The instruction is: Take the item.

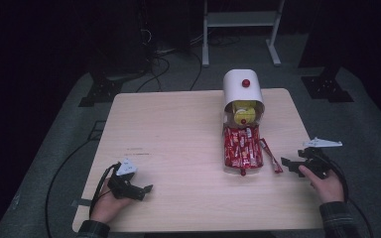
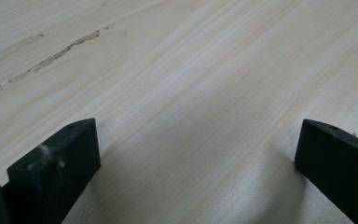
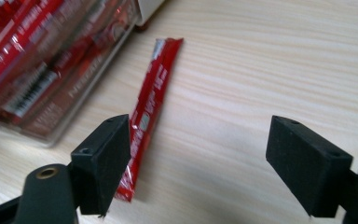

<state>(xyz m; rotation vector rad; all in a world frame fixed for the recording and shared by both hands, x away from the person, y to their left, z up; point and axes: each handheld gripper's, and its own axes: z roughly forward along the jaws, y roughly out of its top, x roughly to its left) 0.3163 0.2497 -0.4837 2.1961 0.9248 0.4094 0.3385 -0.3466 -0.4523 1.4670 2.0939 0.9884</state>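
Right gripper (image 1: 291,164): jaws apart, empty, nearest the packet.
Loose red stick packet (image 3: 150,109): on table at its 9 o'clock, beside clear tray (image 1: 226,158).
Long axis: 11-to-5 o'clock.
Left gripper (image 1: 141,189): spread, well apart.

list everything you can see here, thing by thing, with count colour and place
table: 1, light wood, centre of the high view
dispenser box: 1, white with a red knob, far right part of the table
yellow item: 1, inside the dispenser box's open front
clear tray: 1, transparent, in front of the dispenser box
tray packets: several, red, lying in the clear tray
loose packet: 1, red, flat on the table right of the clear tray
metal frame: 1, white, on the floor beyond the table
left hand-held gripper: 1, black, near left of the table, open
right hand-held gripper: 1, black, near the loose packet, open
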